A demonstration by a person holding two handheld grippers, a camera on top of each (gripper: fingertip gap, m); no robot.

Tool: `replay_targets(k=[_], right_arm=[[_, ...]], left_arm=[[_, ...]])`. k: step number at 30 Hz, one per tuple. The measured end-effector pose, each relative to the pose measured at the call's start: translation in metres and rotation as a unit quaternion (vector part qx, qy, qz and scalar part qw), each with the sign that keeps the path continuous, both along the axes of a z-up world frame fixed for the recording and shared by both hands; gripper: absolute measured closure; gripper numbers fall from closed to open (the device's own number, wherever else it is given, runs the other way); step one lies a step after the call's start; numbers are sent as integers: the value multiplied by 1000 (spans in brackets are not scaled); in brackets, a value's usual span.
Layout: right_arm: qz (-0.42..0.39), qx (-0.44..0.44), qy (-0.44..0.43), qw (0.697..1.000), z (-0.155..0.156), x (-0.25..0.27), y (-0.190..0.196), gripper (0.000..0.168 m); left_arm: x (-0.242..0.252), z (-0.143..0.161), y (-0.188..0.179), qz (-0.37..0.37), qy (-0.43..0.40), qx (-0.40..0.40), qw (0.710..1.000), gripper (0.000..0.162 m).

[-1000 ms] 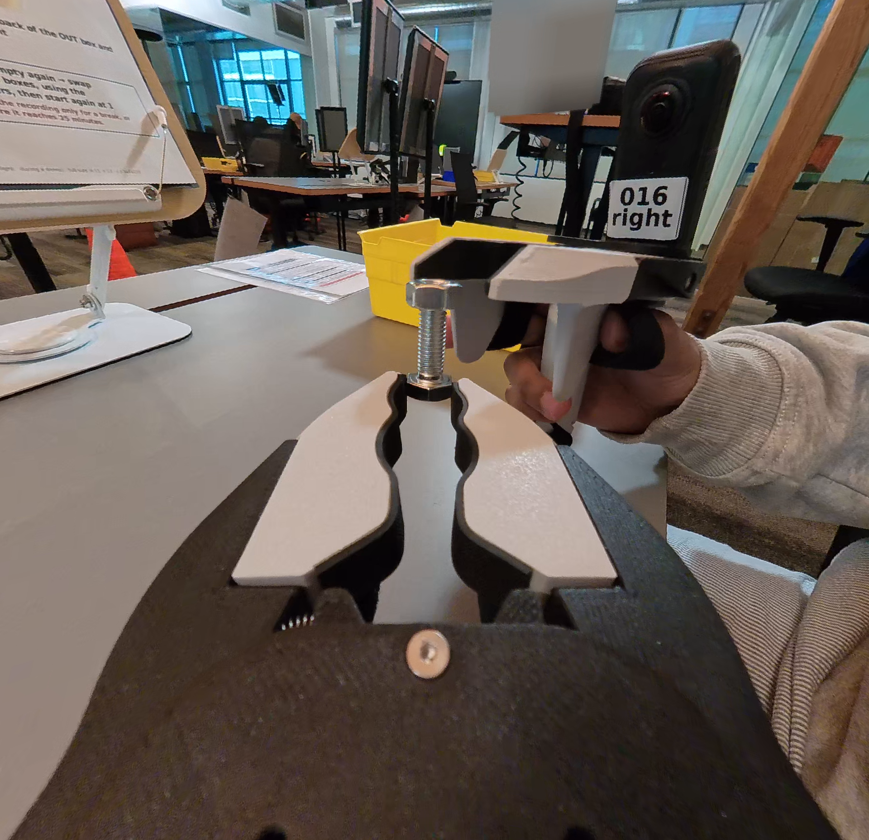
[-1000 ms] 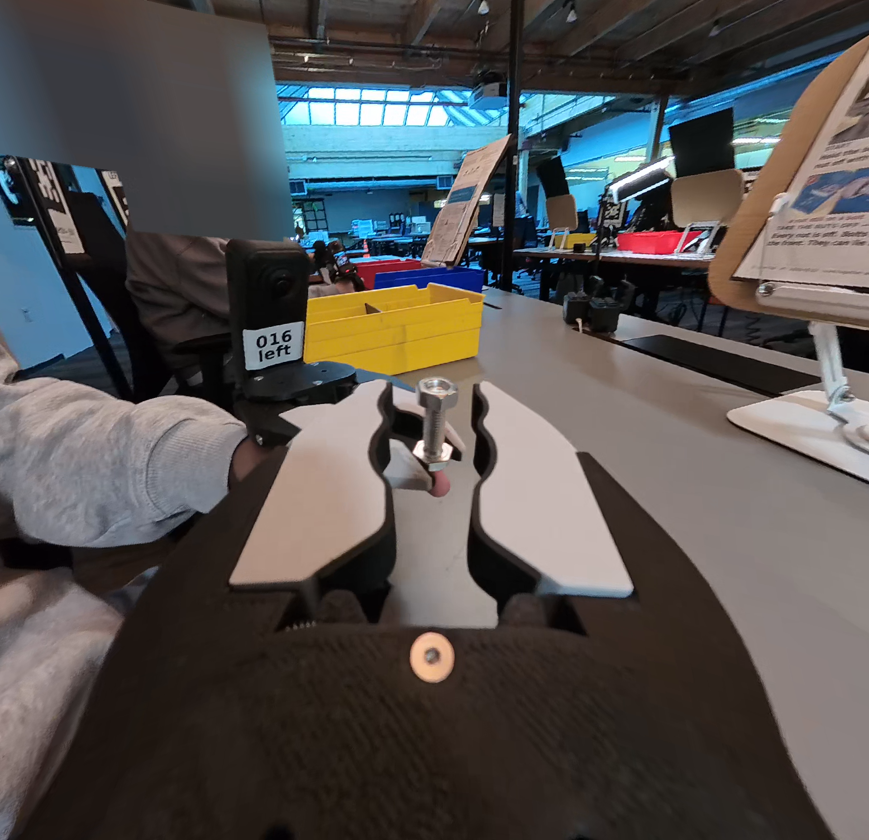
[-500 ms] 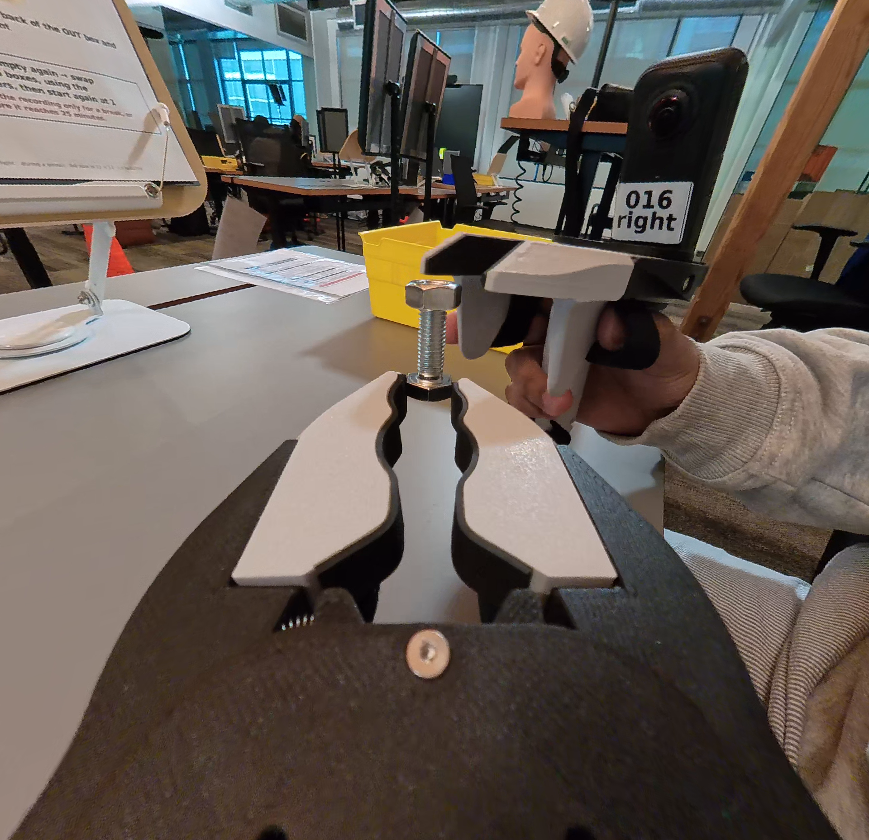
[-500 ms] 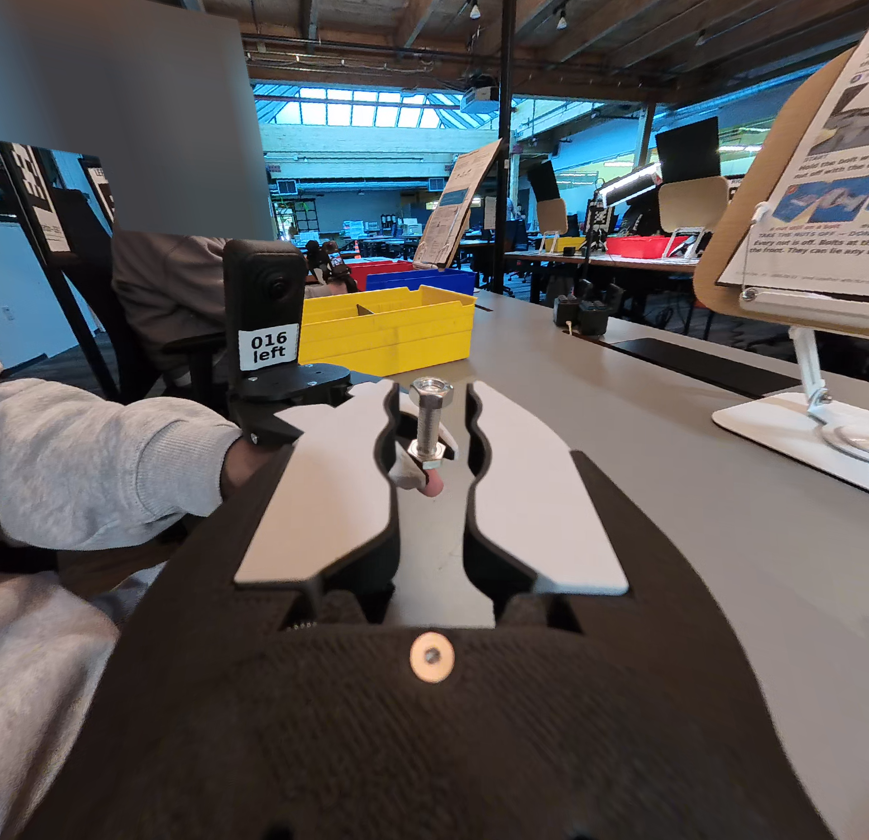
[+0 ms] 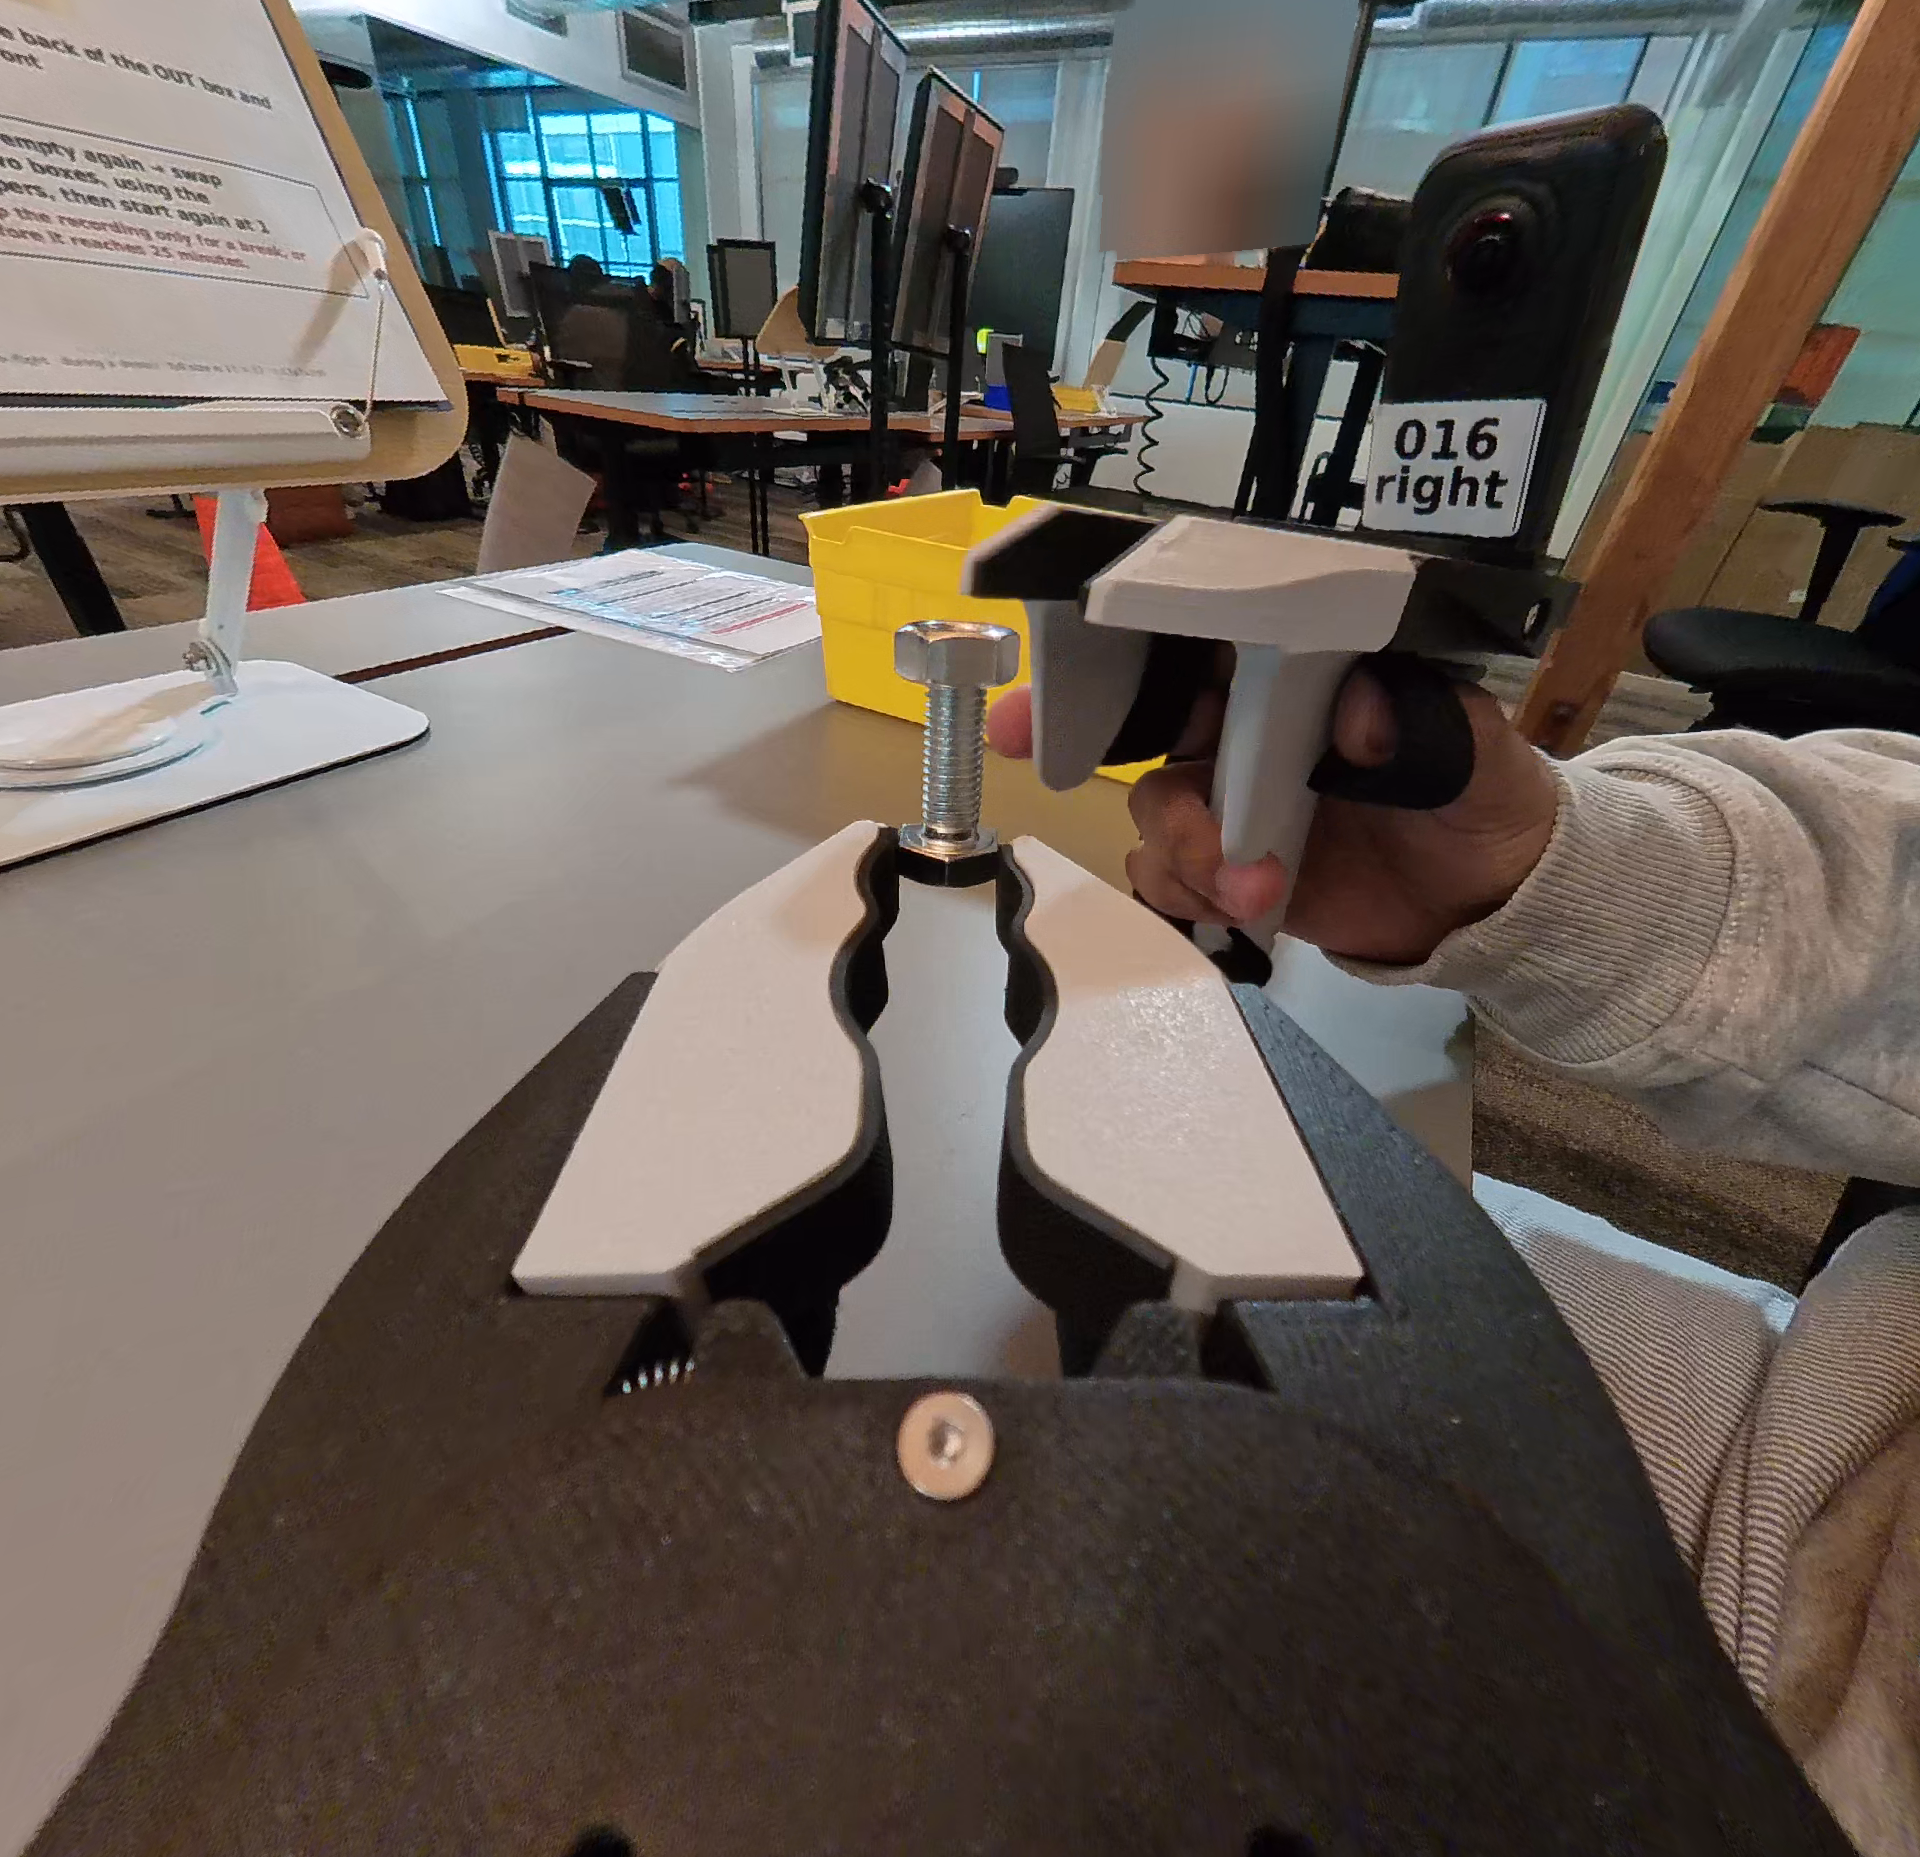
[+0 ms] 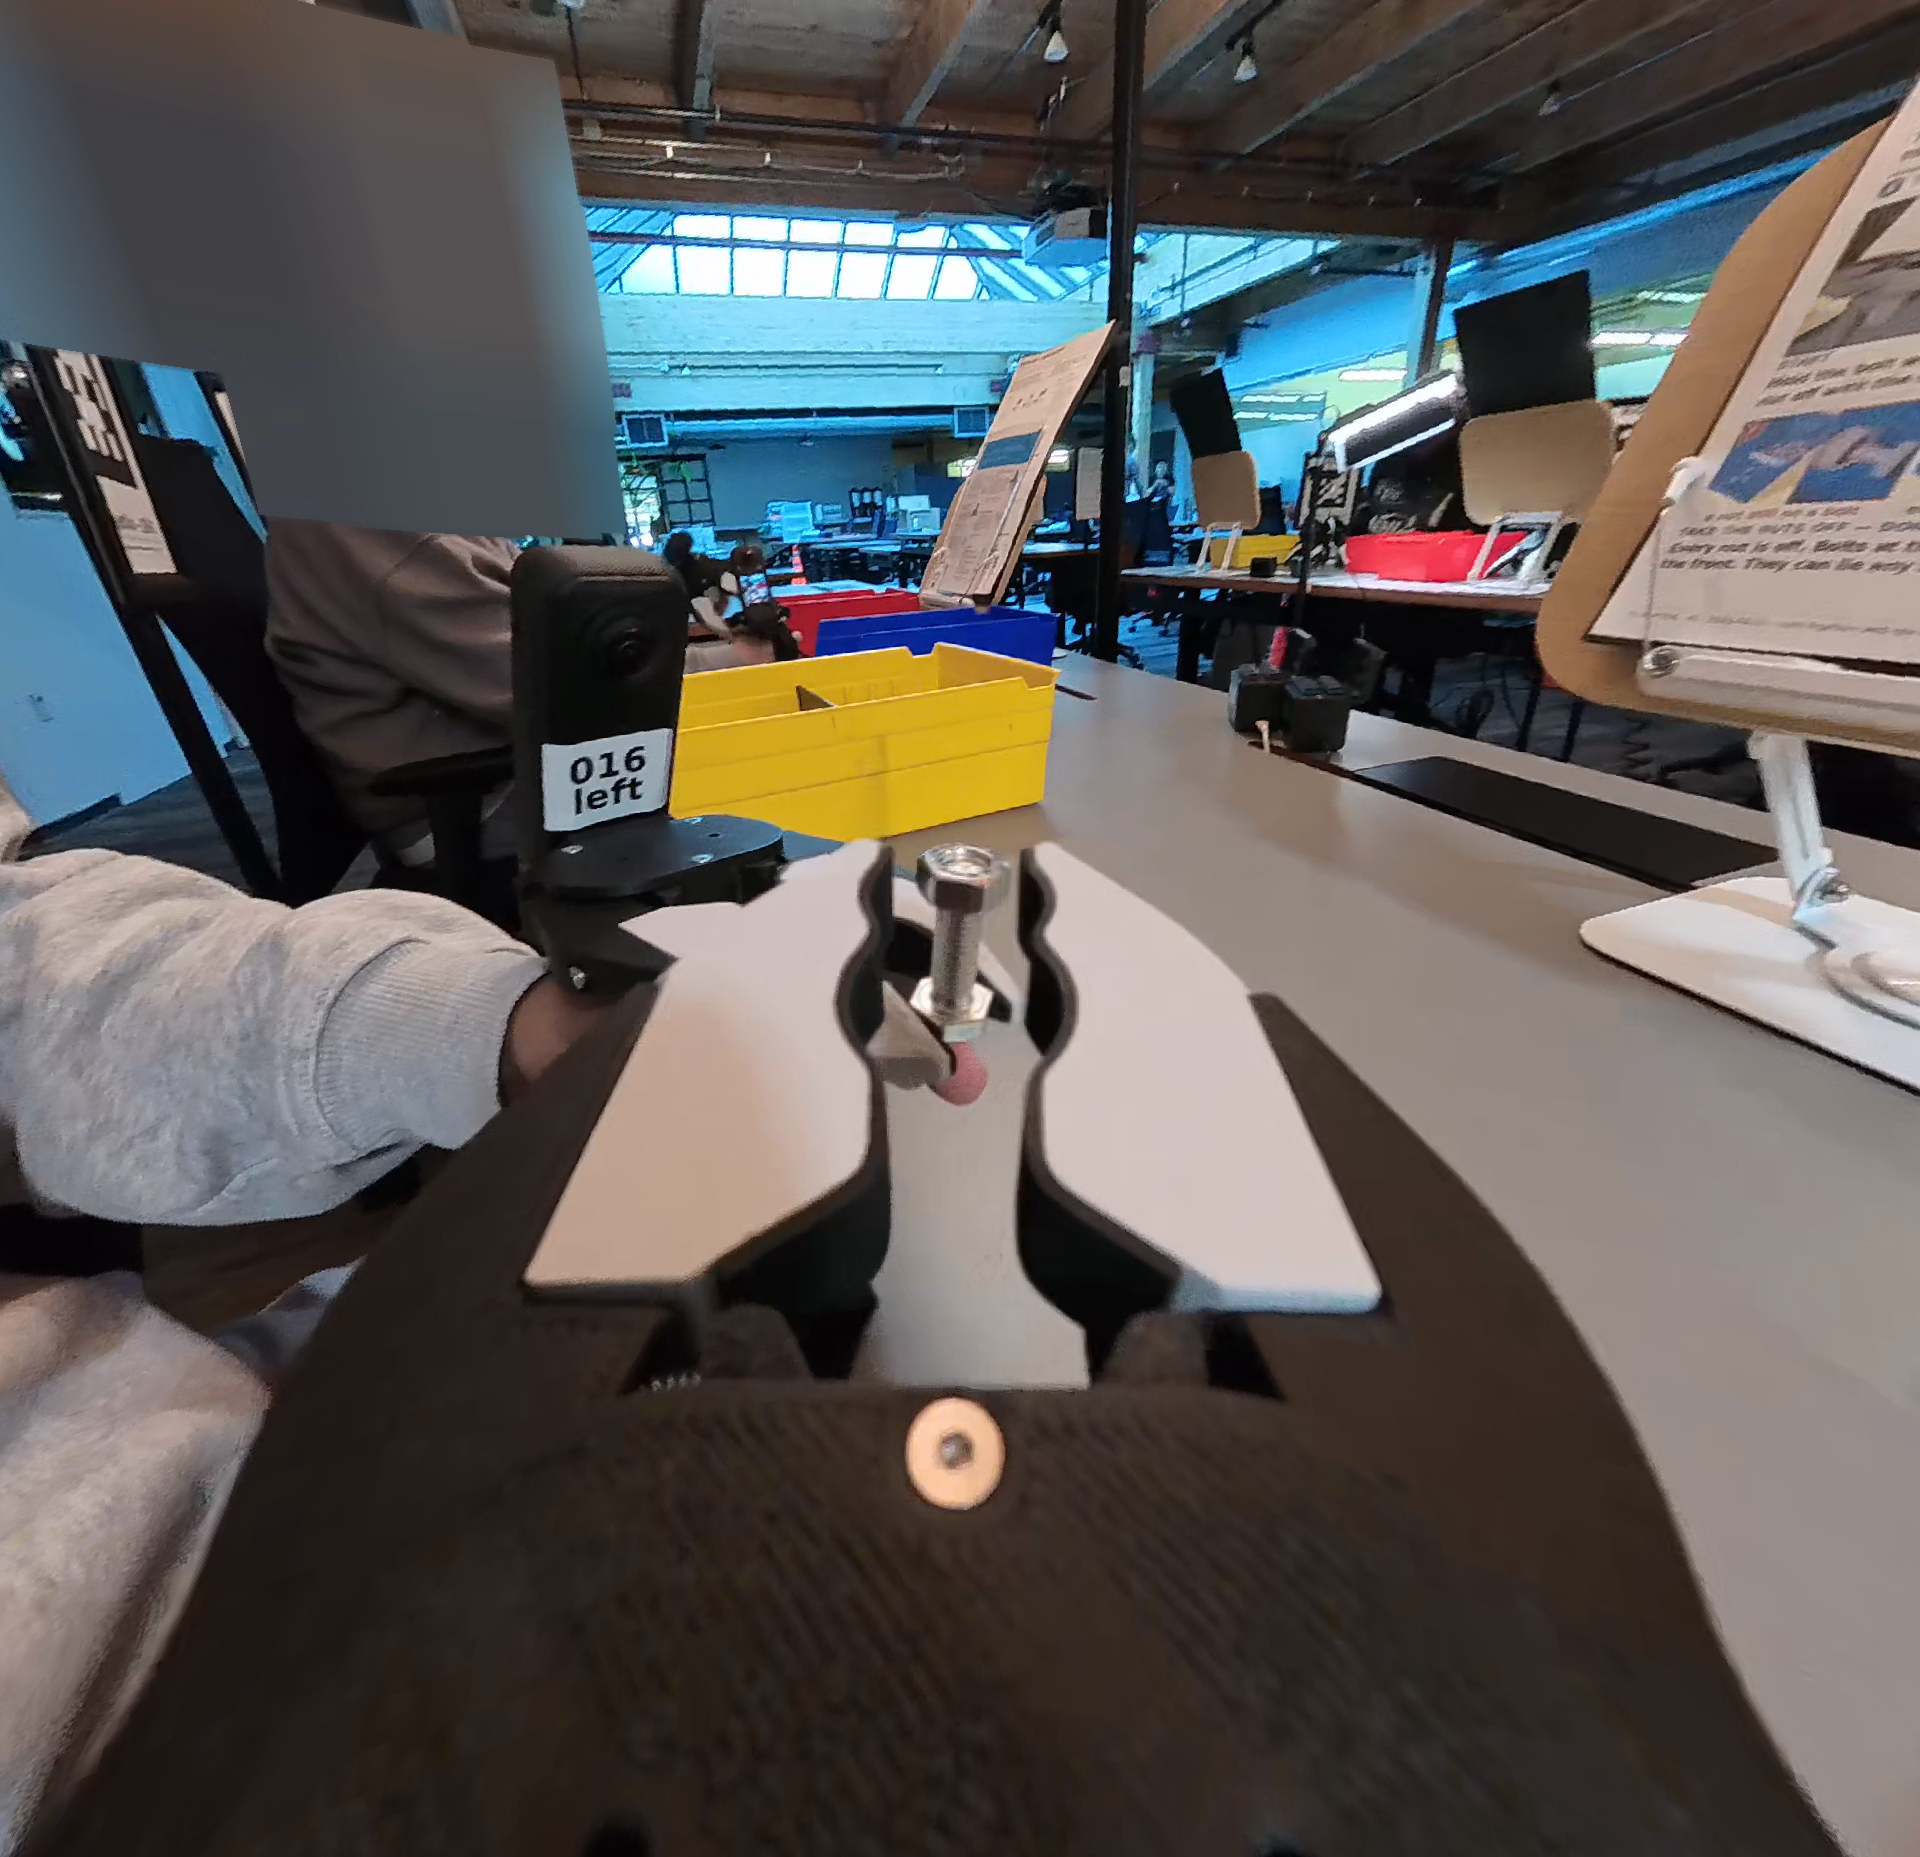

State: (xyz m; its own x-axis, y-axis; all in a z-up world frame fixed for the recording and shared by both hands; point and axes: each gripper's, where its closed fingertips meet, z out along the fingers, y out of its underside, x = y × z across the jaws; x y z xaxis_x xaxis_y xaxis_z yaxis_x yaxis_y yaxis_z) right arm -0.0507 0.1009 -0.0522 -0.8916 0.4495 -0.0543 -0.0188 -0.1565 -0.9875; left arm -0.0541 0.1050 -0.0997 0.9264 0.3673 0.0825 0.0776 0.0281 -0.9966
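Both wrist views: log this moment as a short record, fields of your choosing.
left gripper: shut on the nut, bolt standing upright, head on top
right gripper: open, fingertips either side of the bolt head, apart from it
behind: yellow bin on grey table
side: document stand

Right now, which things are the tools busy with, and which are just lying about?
Busy:
- left tool, shut on the nut
- bolt, standing upright in that nut
- right tool, open, close by the bolt's head

Lying about:
- yellow bin
- printed sheet
- white document stand
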Motion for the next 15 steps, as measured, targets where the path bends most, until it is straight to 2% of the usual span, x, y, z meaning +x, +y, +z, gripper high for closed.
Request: replay_targets(k=[2, 5, 7, 10, 13, 15], right_arm=[[-4, -1, 3, 1000, 0, -1, -1, 137], [9, 10, -1, 1000, -4, 2, -6, 137], [16, 19, 2, 1000, -6, 5, -9, 142], [36, 25, -5, 999, -6, 11, -9, 165], [31, 15, -14, 999, -4, 8, -6, 164], [18, 7, -8, 1000, -1, 5, -3, 155]], left_arm=[[0, 0, 0, 0, -1, 0, 1000, 144], [0, 0, 0, 0, -1, 1, 1000, 144], [0, 0, 0, 1, 0, 0, 1000, 144], [-1, 0, -1, 2, -3, 2, 1000, 144], [-1, 0, -1, 2, -2, 2, 1000, 144], [-1, 0, 0, 2, 0, 0, 1000, 144]])
